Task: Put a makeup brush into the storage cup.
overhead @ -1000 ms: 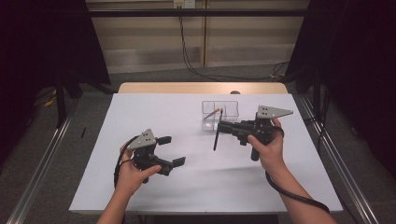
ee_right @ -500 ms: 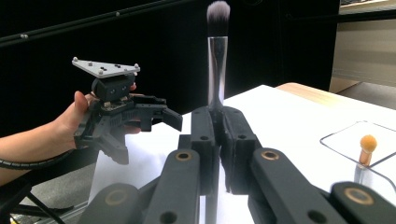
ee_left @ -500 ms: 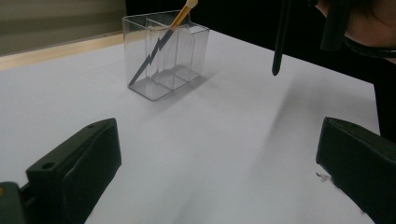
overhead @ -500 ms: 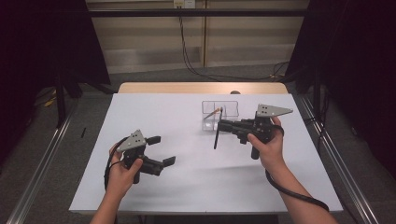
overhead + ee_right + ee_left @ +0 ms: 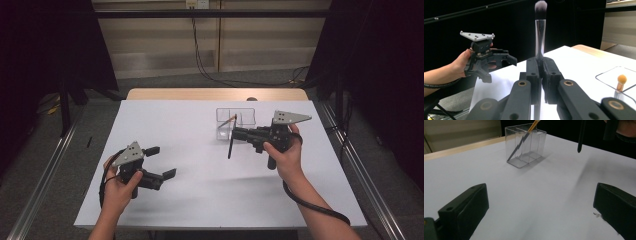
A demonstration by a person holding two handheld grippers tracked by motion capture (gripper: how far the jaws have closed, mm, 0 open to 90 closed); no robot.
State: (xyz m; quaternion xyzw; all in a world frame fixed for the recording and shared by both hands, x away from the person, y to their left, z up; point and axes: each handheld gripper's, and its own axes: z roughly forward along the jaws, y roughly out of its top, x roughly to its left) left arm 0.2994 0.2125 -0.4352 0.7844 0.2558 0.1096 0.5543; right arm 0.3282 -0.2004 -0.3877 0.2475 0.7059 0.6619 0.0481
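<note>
Standing upright between the pinched jaws of the right gripper (image 5: pixel 540 65), a makeup brush (image 5: pixel 540 30) shows its dark, pale-tipped bristles and shiny ferrule in the right gripper view, while the lower part of its handle is hidden behind the jaws. From the high view the same brush (image 5: pixel 231 146) hangs as a thin dark stick under the right gripper (image 5: pixel 241 135), just in front of the clear organizer (image 5: pixel 244 118), its tip held above the white table (image 5: pixel 200 200); whether it touches the surface is hard to tell from there. In the left gripper view only the black end of the brush (image 5: pixel 581 137) comes down from the top edge, the rest cut off.

The clear organizer (image 5: pixel 525 143) stands toward the far side of the table, divided into compartments, with an orange-tipped stick (image 5: pixel 533 125) leaning in one of them; its top is clipped by the frame. In the right gripper view only a corner of the organizer (image 5: pixel 607 75) shows, with the round orange tip (image 5: pixel 622 79) beside it.

The left gripper (image 5: pixel 161 162) is held low near the front left of the table, well apart from the brush, its jaws spread with nothing between them.
</note>
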